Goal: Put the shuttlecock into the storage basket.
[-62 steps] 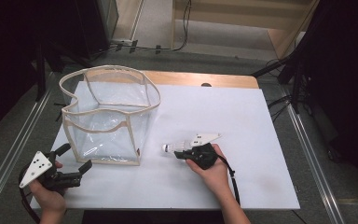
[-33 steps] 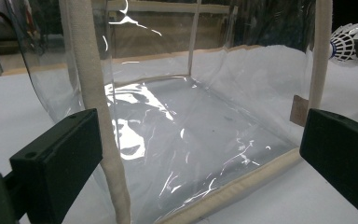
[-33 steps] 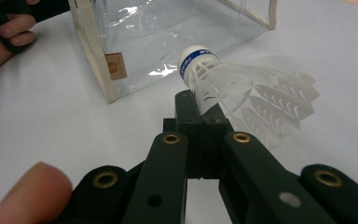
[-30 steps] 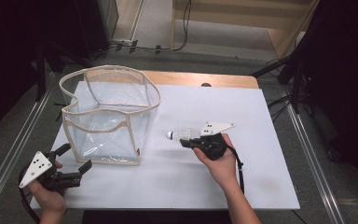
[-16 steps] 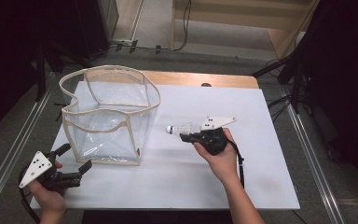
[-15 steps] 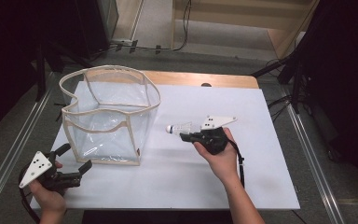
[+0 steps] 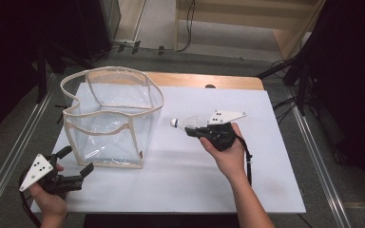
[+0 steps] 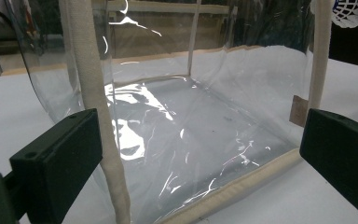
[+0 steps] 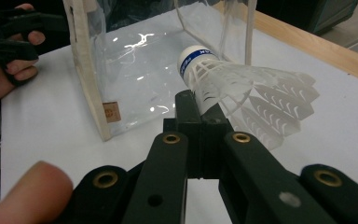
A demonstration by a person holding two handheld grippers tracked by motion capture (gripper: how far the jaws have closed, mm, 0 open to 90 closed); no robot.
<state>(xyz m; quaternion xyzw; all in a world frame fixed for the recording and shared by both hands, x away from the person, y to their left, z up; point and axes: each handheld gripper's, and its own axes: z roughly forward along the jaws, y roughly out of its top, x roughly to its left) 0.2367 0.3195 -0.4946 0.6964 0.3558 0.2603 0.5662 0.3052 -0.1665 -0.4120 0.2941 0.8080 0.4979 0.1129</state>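
A clear plastic bag [image 7: 109,118] with cream fabric trim stands upright and open-topped on the left half of the white table [image 7: 247,190]. My right gripper [image 7: 193,131] is shut on a white shuttlecock [image 7: 184,123], lifted above the table just right of the bag's rim; its cork tip points toward the bag. In the right gripper view the shuttlecock [image 9: 242,84] sits clamped at the jaw tips, its skirt fanning right, with the bag [image 9: 135,60] behind it. My left gripper [image 7: 77,166] rests open at the table's front left corner, its jaws facing the bag [image 8: 191,121] with nothing between them.
A wooden board edge [image 7: 204,80] runs along the table's far side. Metal rails [image 7: 313,156] flank the table. Bare white surface lies to the right of and in front of the right hand. Dark stands and cables sit on the floor beyond.
My right gripper has risen and moved away from the table's front with the shuttlecock, ending closer to the bag's rim. The left gripper has stayed put.
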